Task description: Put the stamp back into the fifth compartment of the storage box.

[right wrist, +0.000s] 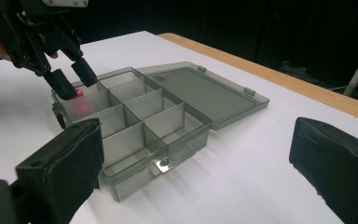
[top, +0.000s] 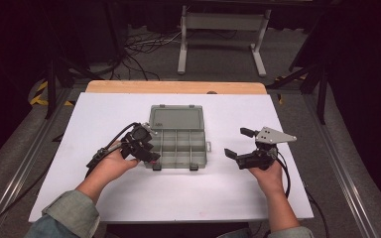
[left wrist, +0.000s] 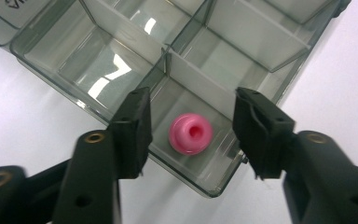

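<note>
Left gripper view: left gripper seemingly straddles pink knob.

Left gripper sits left of frame centre, jaws apart; right gripper centre-right, jaws wide.

A white table bears an open compartment box.
</note>
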Available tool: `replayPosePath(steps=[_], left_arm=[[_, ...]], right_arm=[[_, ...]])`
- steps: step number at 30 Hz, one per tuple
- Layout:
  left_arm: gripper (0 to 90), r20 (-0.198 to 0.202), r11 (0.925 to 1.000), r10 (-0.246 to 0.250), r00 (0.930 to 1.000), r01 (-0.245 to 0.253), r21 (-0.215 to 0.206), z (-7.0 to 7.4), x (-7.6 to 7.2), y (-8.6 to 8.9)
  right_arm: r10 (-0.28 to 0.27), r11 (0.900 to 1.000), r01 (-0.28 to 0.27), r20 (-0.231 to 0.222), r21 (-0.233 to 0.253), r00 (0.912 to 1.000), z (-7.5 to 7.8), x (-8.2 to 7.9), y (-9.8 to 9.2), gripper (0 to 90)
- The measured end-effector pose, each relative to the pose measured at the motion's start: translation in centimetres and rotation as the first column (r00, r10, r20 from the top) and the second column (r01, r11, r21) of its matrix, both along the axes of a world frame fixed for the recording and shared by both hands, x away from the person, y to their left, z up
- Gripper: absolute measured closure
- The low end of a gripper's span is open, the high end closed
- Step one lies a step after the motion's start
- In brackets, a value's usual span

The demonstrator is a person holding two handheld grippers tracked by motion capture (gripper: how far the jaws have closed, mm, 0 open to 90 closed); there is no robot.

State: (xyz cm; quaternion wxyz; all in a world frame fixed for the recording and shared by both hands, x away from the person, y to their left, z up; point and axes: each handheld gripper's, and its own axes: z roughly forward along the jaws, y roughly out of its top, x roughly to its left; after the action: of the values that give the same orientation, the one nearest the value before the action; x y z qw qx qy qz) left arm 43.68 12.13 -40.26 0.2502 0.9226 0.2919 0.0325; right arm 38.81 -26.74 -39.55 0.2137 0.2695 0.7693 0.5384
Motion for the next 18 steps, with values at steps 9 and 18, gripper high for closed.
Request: replayPosePath(steps=[9,18], left_arm=[[32.9,0.059,0.9898,0.019,0.9981,-0.01,-0.142,2.3,-0.5,1.9],[87.6,0.155,0.9808,0.07,0.9855,-0.039,-0.191,4.0,-0.9,4.1]], right_arm=[[0.03,0.999,-0.03,-0.013,-0.018,0.9995,0.1,0.3,0.7,13.5],[0.042,0.992,-0.056,-0.118,-0.116,0.9921,0.8,1.4,2.1,83.3]])
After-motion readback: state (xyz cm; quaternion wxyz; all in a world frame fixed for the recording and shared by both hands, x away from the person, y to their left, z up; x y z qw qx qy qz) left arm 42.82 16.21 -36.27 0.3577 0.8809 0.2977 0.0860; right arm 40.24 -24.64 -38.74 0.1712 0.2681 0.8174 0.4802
